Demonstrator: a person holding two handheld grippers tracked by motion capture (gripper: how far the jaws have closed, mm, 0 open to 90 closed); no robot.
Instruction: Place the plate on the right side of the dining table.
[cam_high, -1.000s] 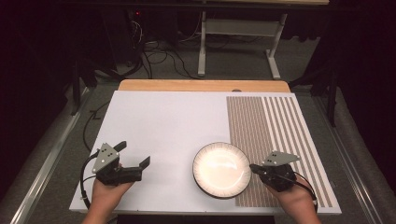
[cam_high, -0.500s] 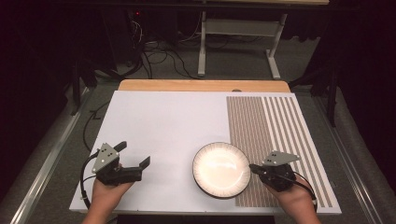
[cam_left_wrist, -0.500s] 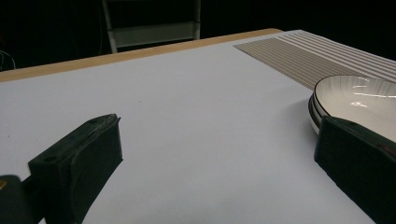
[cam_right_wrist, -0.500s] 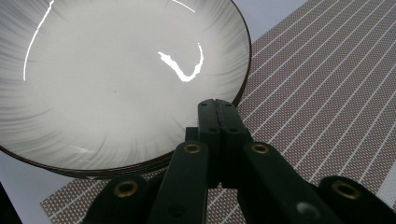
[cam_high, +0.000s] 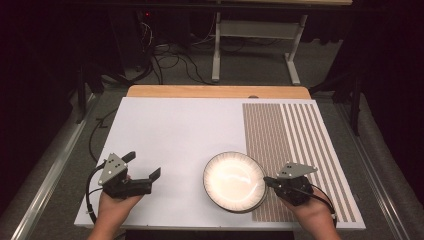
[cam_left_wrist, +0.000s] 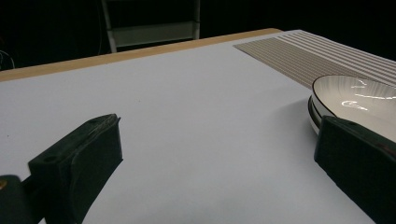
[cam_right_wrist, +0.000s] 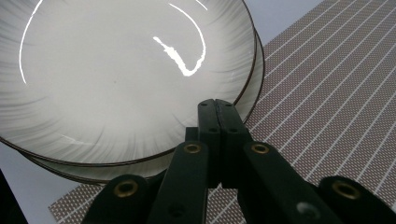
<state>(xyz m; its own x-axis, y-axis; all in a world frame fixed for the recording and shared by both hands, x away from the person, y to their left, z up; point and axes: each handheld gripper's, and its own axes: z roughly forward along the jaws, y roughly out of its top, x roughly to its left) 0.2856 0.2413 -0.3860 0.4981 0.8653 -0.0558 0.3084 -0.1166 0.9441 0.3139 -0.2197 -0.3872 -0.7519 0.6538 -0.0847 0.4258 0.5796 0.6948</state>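
Two pale, dark-rimmed plates (cam_high: 234, 180) lie stacked at the front of the white board, their right side over the striped placemat (cam_high: 295, 135). My right gripper (cam_high: 272, 181) is shut with nothing between its jaws. Its tips sit at the right rim of the top plate (cam_right_wrist: 116, 70), and the lower plate (cam_right_wrist: 256, 77) peeks out underneath. My left gripper (cam_high: 143, 165) stands open over bare board at the front left, well apart from the stack. In the left gripper view the plates (cam_left_wrist: 359, 95) lie beyond the right jaw, and the left gripper (cam_left_wrist: 217, 130) holds nothing.
The white board (cam_high: 180, 130) covers most of the table, and a wooden edge (cam_high: 215, 91) shows at the back. A brown striped placemat (cam_right_wrist: 327, 84) takes up the right side. Beyond the table are a metal frame (cam_high: 255, 30) and cables on the floor.
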